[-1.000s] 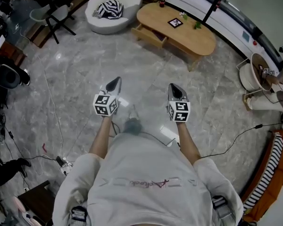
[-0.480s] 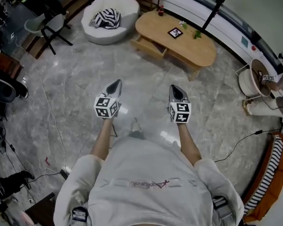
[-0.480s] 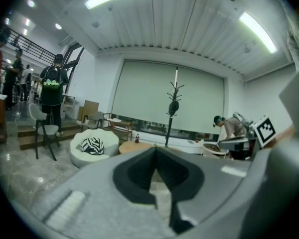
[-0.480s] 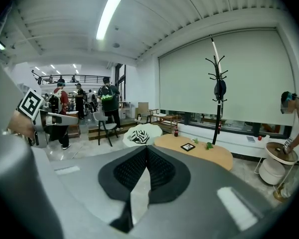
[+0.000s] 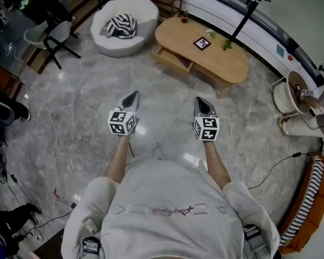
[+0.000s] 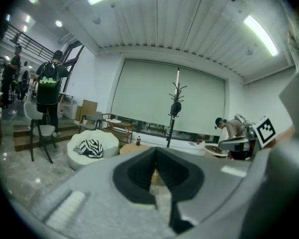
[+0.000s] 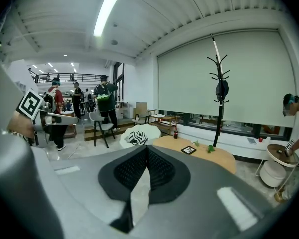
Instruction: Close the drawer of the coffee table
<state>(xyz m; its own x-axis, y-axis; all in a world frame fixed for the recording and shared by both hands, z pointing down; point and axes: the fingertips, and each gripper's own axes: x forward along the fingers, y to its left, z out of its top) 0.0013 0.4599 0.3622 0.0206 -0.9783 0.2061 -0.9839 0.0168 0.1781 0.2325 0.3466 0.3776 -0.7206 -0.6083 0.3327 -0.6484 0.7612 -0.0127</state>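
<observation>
I see the drawer (image 5: 173, 61) standing open from the near long side of the coffee table (image 5: 210, 55), toward its left end, well ahead and about midway between my left gripper (image 5: 132, 94) and right gripper (image 5: 201, 102), both pressed together and empty.

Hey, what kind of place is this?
Probably a mock living room staged inside a large lab or studio: a wooden coffee table beside a white lounge seat on a marble floor, with a mezzanine railing and standing people behind.

Matt wooden coffee table (image 5: 227, 63) on glossy marble floor (image 5: 167, 99).
</observation>
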